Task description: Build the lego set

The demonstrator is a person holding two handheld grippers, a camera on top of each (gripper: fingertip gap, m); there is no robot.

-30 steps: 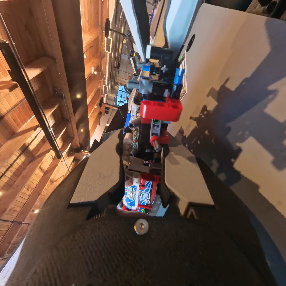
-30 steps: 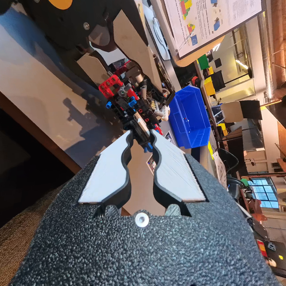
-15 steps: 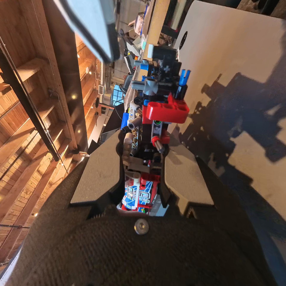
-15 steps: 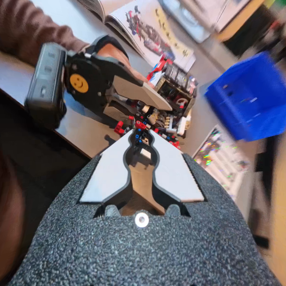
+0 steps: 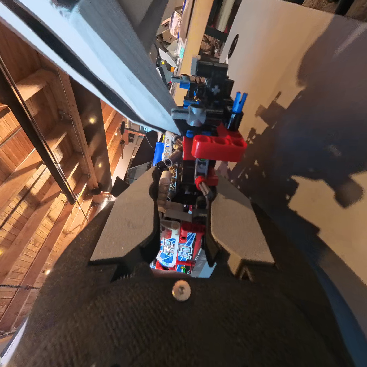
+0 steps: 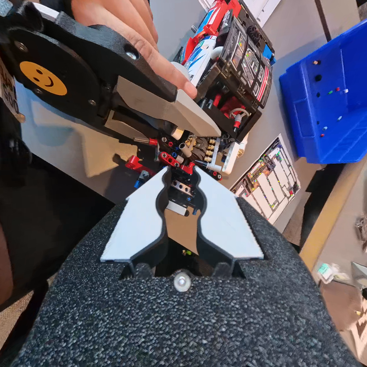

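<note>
My left gripper is shut on a partly built lego car: black frame, red beam, blue pins, stickered red and white body. It holds the car on its side above the table. In the right wrist view a hand holds the left gripper, whose fingers clamp the car. My right gripper is partly open, and its jaws straddle the car's black end block. I cannot tell whether they press on it. One right finger shows in the left wrist view, touching the car's tip.
A blue bin holding small loose pieces stands to the right. A sticker sheet lies flat on the table. The table edge drops to dark floor at the lower left. The gap from one gripper's tips to the other's is roughly 5 cm.
My right gripper swung back from the car, then returned, and its jaws now straddle the black end at the same opening. My left gripper has kept its hold on the car.
</note>
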